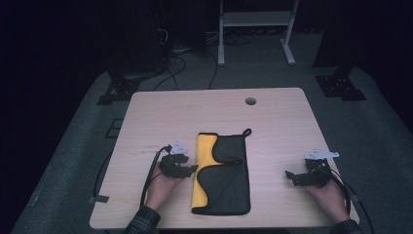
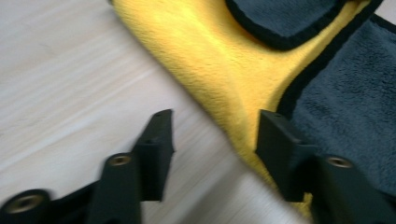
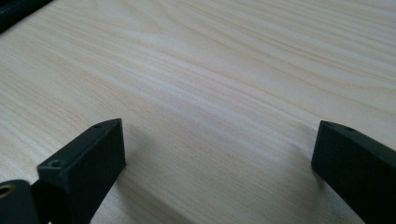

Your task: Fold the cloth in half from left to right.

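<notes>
Cloth [image 1: 221,173] lies folded near the middle of the table [image 1: 214,112], toward the person's edge, as a long upright rectangle. Its left strip shows a yellow face, and the rest is dark grey with black edging. A small black hanging loop [image 1: 247,131] sticks out at the far right corner, and a curved flap of the grey layer crosses the middle.

In the high view, the left tongs [image 1: 191,168] sit just beside the cloth's yellow left edge, held in the left hand [image 1: 160,187], with a cable trailing back toward the person. The left gripper view shows the left tongs [image 2: 215,135] partly spread, with a clear gap between the two black jaws. One jaw stands over bare wood; the other stands over the yellow edge where it meets the grey pile. Nothing is pinched between them, so they are released. Whether that second jaw actually touches the fabric cannot be told, as the picture is slightly blurred.

The right tongs [image 1: 290,175] rest well apart from the cloth, near the table's right side, in the right hand [image 1: 331,197]. The right gripper view shows the right tongs [image 3: 219,144] spread wide, with only pale wood grain between the jaws. They hold nothing.

A round cable hole [image 1: 250,101] sits near the table's far edge.
</notes>
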Demonstrator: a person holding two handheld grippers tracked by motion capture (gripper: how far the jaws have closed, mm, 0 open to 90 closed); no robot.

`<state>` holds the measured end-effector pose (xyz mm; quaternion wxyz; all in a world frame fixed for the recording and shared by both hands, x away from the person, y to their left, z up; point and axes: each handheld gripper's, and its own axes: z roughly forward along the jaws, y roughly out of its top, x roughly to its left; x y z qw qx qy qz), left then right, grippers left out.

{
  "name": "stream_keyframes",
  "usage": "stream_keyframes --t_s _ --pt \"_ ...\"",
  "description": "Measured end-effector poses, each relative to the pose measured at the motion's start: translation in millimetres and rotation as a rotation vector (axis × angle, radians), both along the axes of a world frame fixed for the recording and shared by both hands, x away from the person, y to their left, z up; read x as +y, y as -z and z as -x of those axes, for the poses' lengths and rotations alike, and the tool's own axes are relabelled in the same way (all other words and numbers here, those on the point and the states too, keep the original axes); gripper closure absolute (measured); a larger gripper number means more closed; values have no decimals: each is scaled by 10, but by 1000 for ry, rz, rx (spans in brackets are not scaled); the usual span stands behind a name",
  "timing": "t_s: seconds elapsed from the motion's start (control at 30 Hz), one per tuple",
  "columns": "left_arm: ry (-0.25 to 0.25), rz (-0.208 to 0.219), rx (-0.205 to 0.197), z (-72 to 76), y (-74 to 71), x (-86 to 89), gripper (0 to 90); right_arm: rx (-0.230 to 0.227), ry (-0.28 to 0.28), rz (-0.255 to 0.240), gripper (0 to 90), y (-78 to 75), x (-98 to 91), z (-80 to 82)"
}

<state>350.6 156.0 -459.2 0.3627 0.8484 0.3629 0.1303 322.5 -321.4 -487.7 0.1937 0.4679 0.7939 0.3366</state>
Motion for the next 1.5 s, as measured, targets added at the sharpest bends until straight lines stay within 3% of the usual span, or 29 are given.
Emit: stream_keyframes --t_s 0.17,0.27,0.33,0.47,0.63,0.87,1.03,1.5 --pt "-15 -46 -17 84 20 132 211 5 1 0 20 -3 -10 5" --pt "-22 -73 -28 150 35 222 179 16 16 5 27 -14 -21 8" --pt "-21 -74 -34 181 31 285 130 31 20 17 83 -43 -29 6" --pt "-8 -69 -1 213 73 423 20 34 15 -5 161 -88 -27 21" --pt "5 -78 -16 289 125 553 0 4 -1 -31 217 -138 -38 39" --pt "15 -66 -16 358 212 680 0 21 -31 -50 255 -200 17 2" --pt "32 -38 -44 371 244 719 0 12 -70 -70 284 -250 83 -42" --pt "39 -43 -43 358 241 730 0 19 -151 -110 359 -399 308 -167"
